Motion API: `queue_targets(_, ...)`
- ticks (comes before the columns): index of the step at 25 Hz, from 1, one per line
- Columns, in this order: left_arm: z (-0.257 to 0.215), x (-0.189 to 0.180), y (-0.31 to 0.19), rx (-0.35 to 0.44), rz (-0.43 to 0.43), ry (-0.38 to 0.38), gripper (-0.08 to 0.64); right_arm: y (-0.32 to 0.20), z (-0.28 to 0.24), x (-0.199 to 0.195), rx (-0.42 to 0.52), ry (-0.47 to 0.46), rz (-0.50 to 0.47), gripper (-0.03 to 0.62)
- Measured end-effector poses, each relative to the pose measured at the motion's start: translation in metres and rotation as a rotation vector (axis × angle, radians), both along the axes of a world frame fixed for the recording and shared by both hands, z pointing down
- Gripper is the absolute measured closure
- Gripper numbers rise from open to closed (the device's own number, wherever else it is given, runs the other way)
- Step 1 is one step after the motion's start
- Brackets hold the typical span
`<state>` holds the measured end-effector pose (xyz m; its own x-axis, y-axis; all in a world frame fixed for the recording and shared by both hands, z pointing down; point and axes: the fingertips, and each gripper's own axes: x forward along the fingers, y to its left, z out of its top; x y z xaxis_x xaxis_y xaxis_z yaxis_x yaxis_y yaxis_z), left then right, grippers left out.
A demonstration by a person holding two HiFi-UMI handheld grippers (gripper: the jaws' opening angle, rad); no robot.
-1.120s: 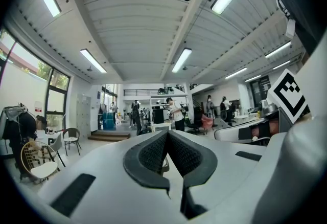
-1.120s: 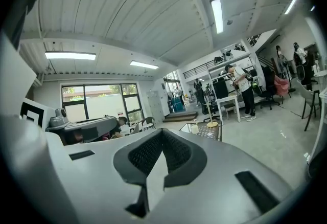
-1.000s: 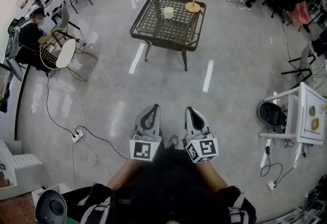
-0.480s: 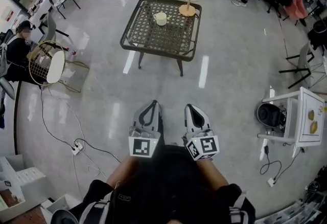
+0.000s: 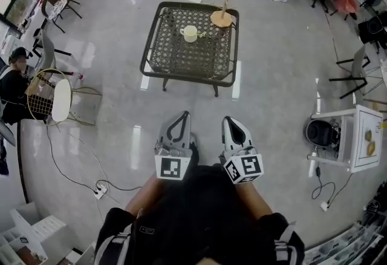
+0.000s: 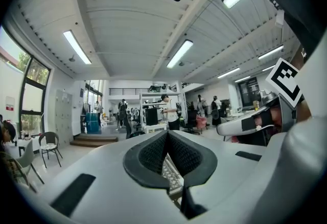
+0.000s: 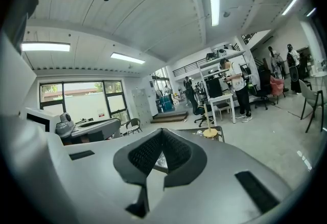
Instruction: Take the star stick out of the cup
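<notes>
A cream cup (image 5: 190, 33) stands on the dark mesh table (image 5: 160, 58) ahead of me, a few steps away across the floor. Beside it is a round wooden base with an upright stick (image 5: 222, 16), also seen in the right gripper view as a wooden base (image 7: 210, 132). The star stick is too small to make out. My left gripper (image 5: 182, 117) and right gripper (image 5: 229, 120) are held side by side close to my body, far short of the table. Both are shut with nothing between the jaws, as the left gripper (image 6: 167, 134) and right gripper (image 7: 162, 131) show in their own views.
A seated person (image 5: 12, 79) and a wire chair (image 5: 51, 97) are at the left. A white side table (image 5: 361, 137) with a black round object (image 5: 319, 134) stands at the right. A cable and power strip (image 5: 100, 189) lie on the floor at the left.
The table has come nearer and lower in the head view as I walk toward it. Both grippers stay shut, side by side.
</notes>
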<state>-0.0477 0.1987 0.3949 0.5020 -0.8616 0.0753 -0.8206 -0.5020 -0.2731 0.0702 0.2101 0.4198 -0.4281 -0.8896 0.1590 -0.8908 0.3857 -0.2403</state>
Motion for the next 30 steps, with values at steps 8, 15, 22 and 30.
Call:
queue_targets(8,0.009,-0.017,-0.058,0.023,0.017,0.015,0.548,-0.054,-0.002,-0.025,-0.002,-0.021,0.025,0.592)
queue_targets(15,0.025,-0.023,-0.112,0.026,0.018,0.023,0.548,-0.106,0.003,-0.033,-0.014,-0.031,0.02,0.592)
queue_targets(22,0.046,-0.01,-0.174,-0.015,0.021,-0.008,0.546,-0.17,0.015,-0.027,-0.036,-0.047,0.016,0.592)
queue_targets(30,0.075,0.013,-0.263,-0.101,0.02,-0.022,0.546,-0.257,0.029,-0.011,-0.088,-0.049,0.006,0.592)
